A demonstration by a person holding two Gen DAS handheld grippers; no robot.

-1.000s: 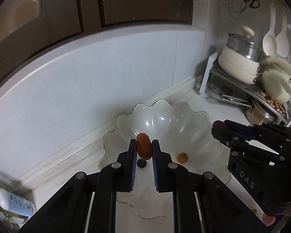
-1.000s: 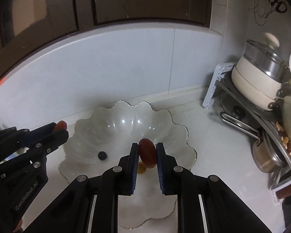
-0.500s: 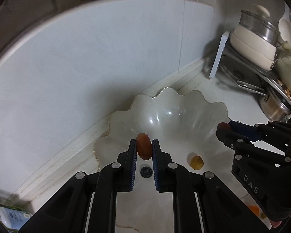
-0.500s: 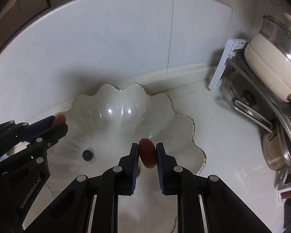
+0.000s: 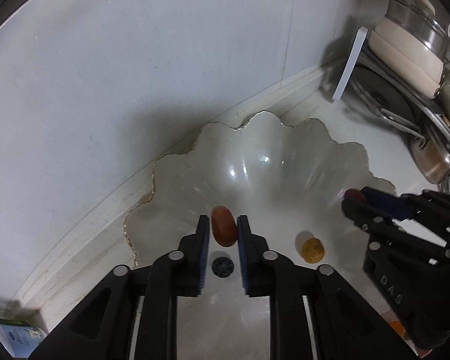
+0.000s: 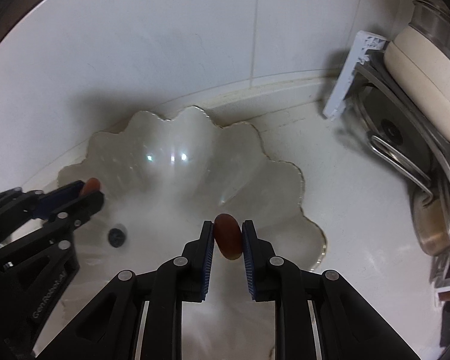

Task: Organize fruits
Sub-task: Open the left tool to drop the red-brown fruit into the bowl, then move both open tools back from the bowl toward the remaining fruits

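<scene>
Two grippers were held over a scalloped bowl point(image 5: 285, 156) on a white counter point(image 6: 360, 195) by a tiled wall. The left gripper point(image 5: 223, 231) had just been opening; a red fruit point(image 5: 223, 229) stood between its pads, touching the right pad with a slight gap at the left. The right gripper point(image 6: 227, 235) was pinched on a second red fruit point(image 6: 228, 237). On the bowl's floor lay a dark berry point(image 5: 222, 267) and a yellow fruit point(image 5: 313, 250). Pots point(image 6: 420, 96) were stacked at the right.
</scene>
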